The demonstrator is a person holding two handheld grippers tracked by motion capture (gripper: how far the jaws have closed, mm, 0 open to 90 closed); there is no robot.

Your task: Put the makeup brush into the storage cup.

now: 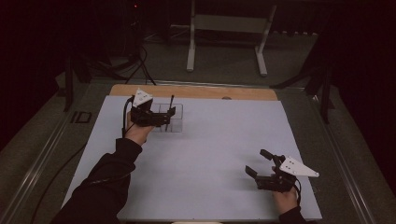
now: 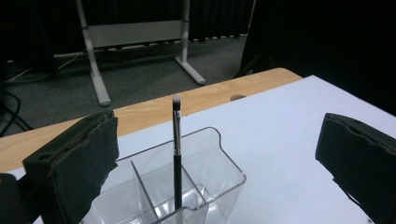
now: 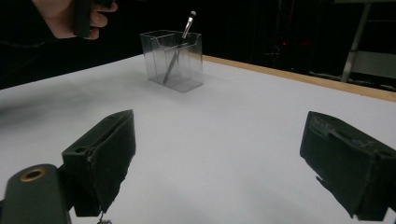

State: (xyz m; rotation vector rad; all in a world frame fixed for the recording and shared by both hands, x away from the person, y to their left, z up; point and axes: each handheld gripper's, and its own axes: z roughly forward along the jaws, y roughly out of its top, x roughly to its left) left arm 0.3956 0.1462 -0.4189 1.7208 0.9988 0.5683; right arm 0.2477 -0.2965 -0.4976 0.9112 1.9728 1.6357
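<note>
My left gripper (image 1: 167, 117), jaws spread wide and holding nothing, hovers at upper left of the high view beside a slim, light, stiff makeup brush (image 2: 177, 154) standing in the clear organizer (image 2: 219, 182), best pinched mid-handle.

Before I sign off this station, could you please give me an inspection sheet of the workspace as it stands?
Surface: pale grey-white sheet covering a wooden table whose far edge shows bare.
Job's things: clear plastic divided organiser box near the far left; slim black-handled makeup brush with a silver ferrule stands in it, bristles up, leaning.
Clutter: nothing seen.
Grippers: left gripper beside the box, jaws wide apart, nothing between the pads; right gripper over bare sheet near the right, open, holding nothing.
Cables: black cable trailing from the left gripper.
Surroundings: dark room, white metal stand on the floor beyond the table.
</note>
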